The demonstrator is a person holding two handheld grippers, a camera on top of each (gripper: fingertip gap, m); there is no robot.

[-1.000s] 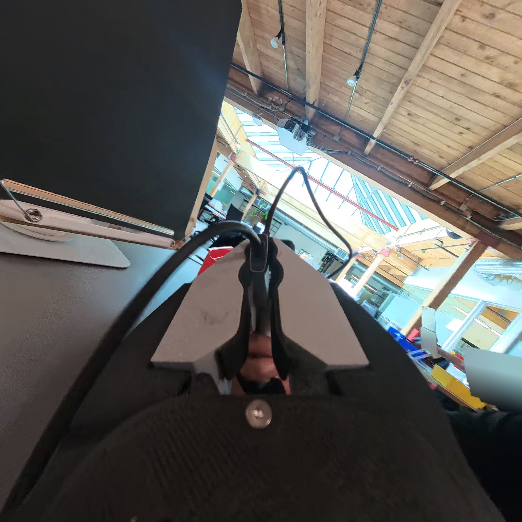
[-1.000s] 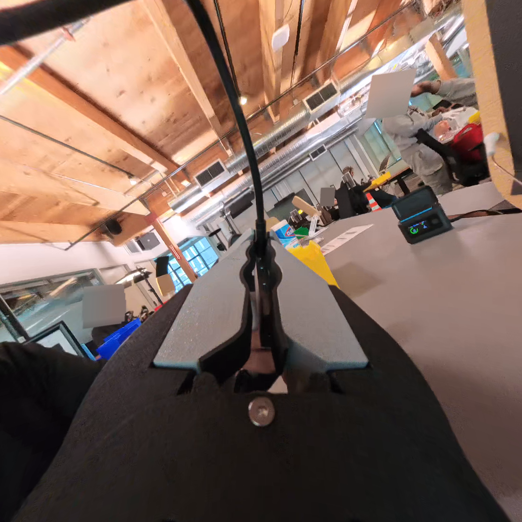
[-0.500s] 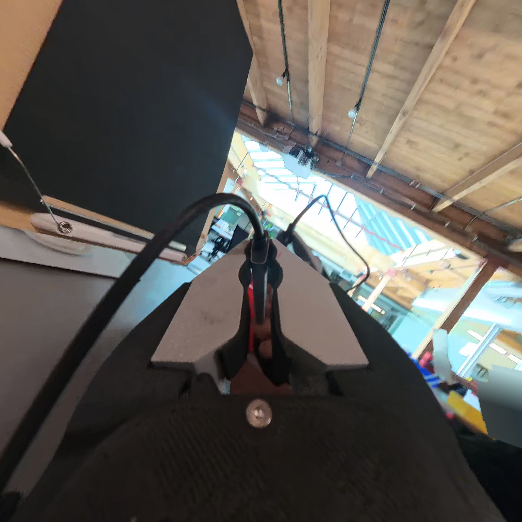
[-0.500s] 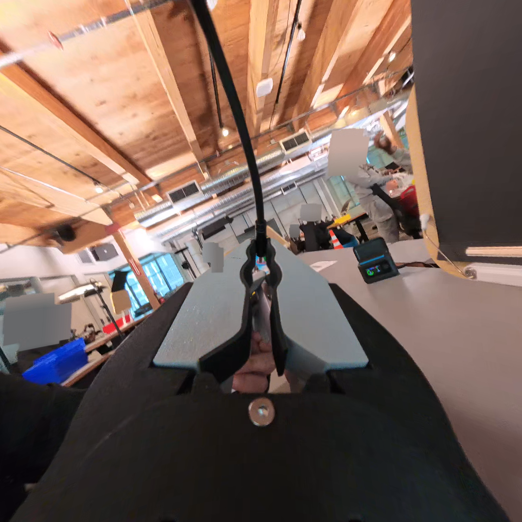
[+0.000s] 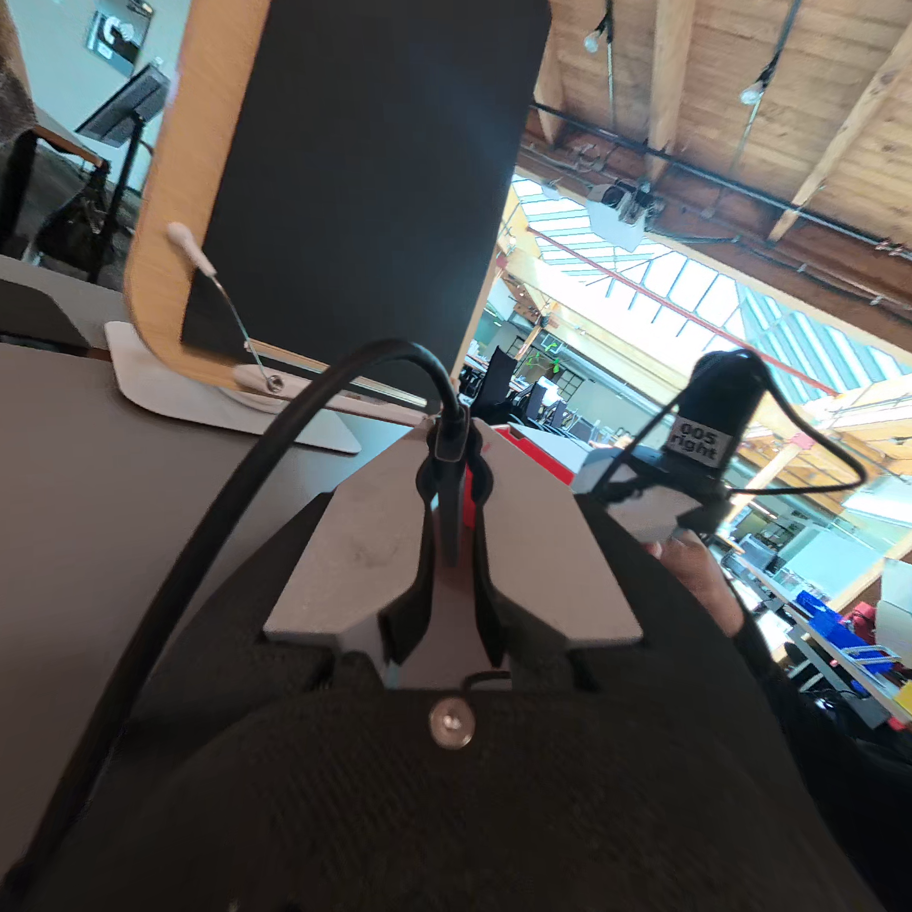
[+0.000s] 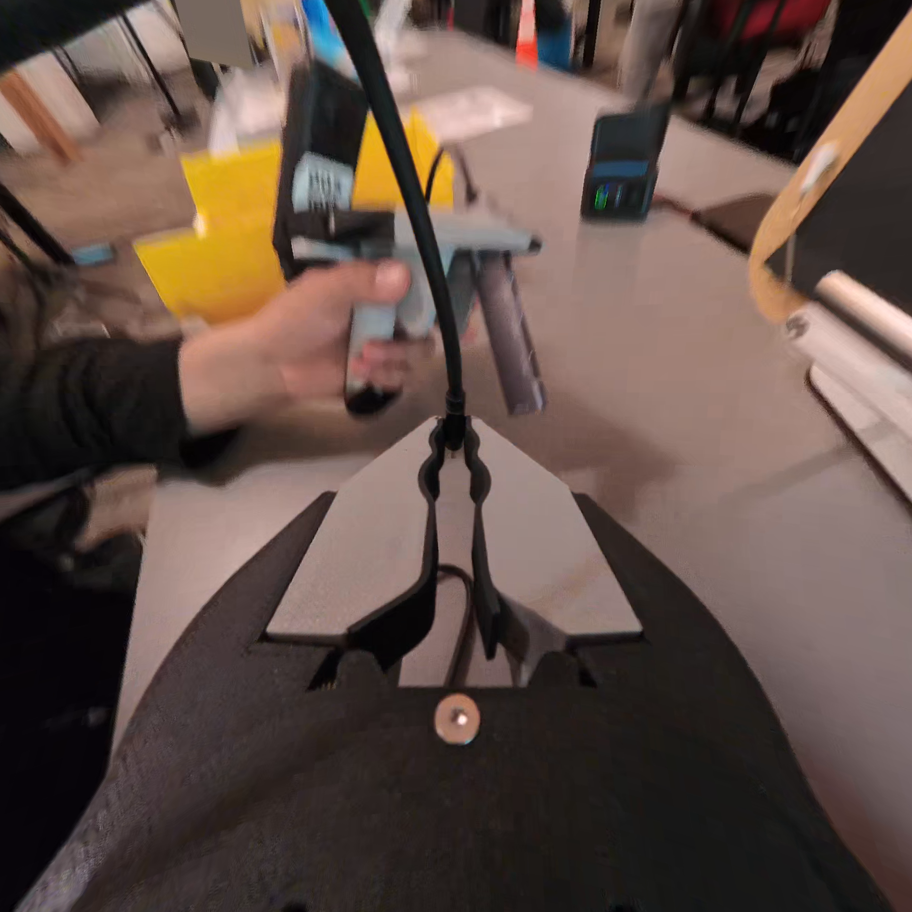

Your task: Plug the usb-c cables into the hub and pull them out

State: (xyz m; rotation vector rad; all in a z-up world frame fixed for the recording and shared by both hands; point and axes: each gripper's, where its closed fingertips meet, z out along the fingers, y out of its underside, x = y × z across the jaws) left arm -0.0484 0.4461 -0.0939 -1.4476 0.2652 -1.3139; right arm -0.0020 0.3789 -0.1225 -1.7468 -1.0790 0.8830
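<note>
Item: left gripper (image 5: 451, 446). Jaws pressed together on the black moulded plug of a USB-C cable (image 5: 276, 474). The plug's long axis runs along the fingers. The cord leaves the tips, arches up and over, then falls away to the lower left across the grey table (image 5: 98, 493). The connector end sits back between the jaws; its metal tip cannot be made out.

Item: right gripper (image 6: 453, 434). Jaws pinch the strain relief of a second USB-C cable (image 6: 395, 148) at the very tips. The cord rises from there and curves up and left out of the picture. Which way its connector faces cannot be told.

Item: hub. Not identified in either view, so its place cannot be given. A dark charger-like box (image 6: 624, 163) with lit indicators stands far back on the table; whether it is the hub cannot be told.

Item: the other gripper (image 6: 409, 276), held in a person's hand (image 6: 296, 340), near the right one's cable. The right wrist view is heavily blurred.

Risks, as judgement:
- The right-hand pinch is shallow, so a tug on the cord could slide the plug out.
- The two cords pass close and could snag or cross.
- The left cord's tight arch could twist the plug off axis, so that it meets a port at a slant.
</note>
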